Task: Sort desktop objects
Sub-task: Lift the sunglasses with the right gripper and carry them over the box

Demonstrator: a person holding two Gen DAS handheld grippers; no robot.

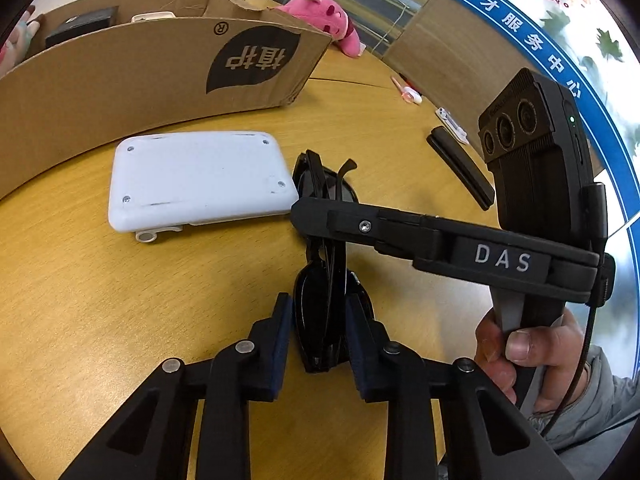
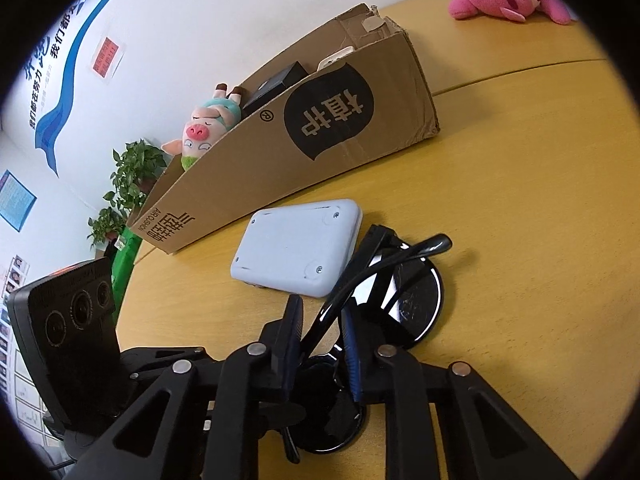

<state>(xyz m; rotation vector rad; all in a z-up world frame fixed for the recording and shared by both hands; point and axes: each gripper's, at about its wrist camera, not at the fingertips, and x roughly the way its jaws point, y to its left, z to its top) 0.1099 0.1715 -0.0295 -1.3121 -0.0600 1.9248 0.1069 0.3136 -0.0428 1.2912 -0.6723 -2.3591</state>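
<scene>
Folded black sunglasses [image 1: 316,188] stand on edge on the wooden table [image 1: 100,300]. In the left wrist view my left gripper [image 1: 318,332] is shut on their near lens, with both blue pads against the frame. My right gripper [image 1: 310,214] reaches in from the right, held by a person's hand [image 1: 532,352], and crosses the middle of the sunglasses. In the right wrist view the right gripper [image 2: 324,332] is shut on the sunglasses [image 2: 412,300] at the frame and a temple arm. A white flat device [image 1: 200,176], screw side up, lies touching their far end.
An open cardboard box [image 1: 140,76] stands behind the white device [image 2: 300,252]; it holds a pig plush [image 2: 208,128] and a black case [image 2: 276,80]. A pink plush [image 1: 324,16] lies at the far edge. A black bar [image 1: 460,164] and small pink and white items lie at the right.
</scene>
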